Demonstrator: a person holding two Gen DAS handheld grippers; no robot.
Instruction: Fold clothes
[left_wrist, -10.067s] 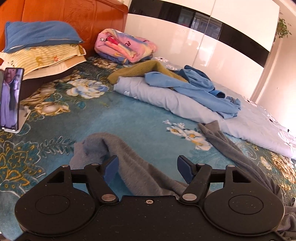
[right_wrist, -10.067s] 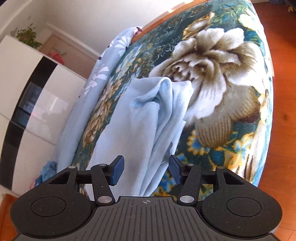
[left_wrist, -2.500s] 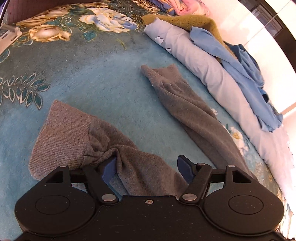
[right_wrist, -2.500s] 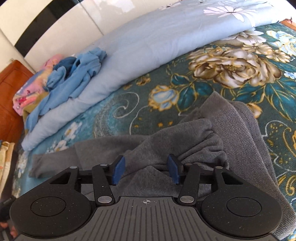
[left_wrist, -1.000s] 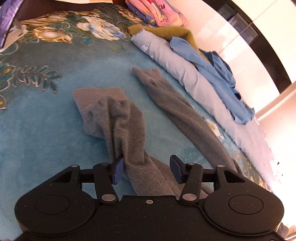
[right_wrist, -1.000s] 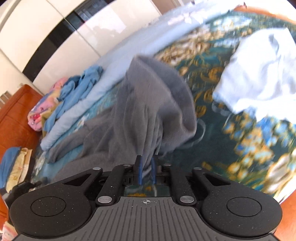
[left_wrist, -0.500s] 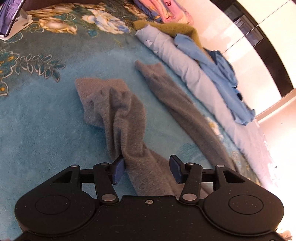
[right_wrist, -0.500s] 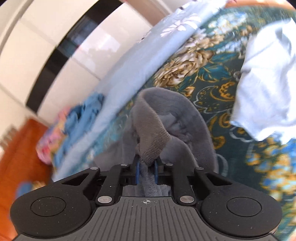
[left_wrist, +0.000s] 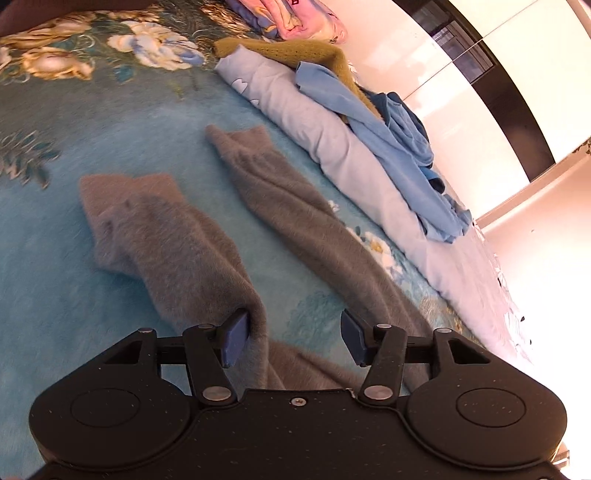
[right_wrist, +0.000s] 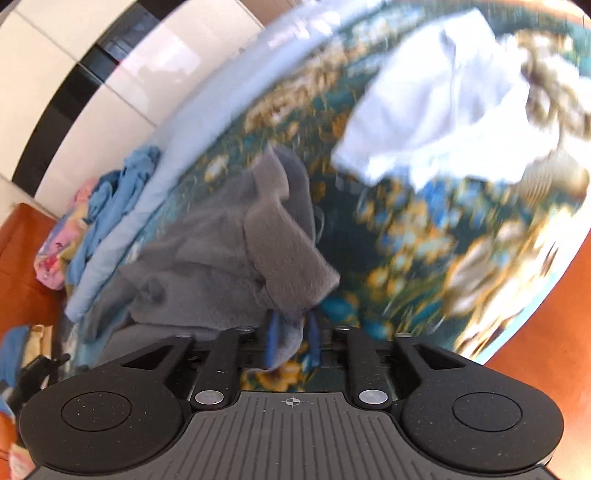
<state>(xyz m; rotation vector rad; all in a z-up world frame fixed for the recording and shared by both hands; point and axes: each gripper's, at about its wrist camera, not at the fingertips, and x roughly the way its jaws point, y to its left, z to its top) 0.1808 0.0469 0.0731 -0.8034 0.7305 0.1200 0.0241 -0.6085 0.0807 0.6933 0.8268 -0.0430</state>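
Grey trousers (left_wrist: 177, 236) legs point away (roughly parallel).

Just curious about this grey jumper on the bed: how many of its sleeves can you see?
2. One grey sleeve lies on the left, running down to the left gripper; the other sleeve stretches beside the rolled pale-blue quilt. The jumper's body is mostly hidden below the camera.

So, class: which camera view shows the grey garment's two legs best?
The left wrist view: the grey garment lies sharp on the bed, both legs spread. The right wrist view shows only its bunched, blurred end between the right gripper pads.
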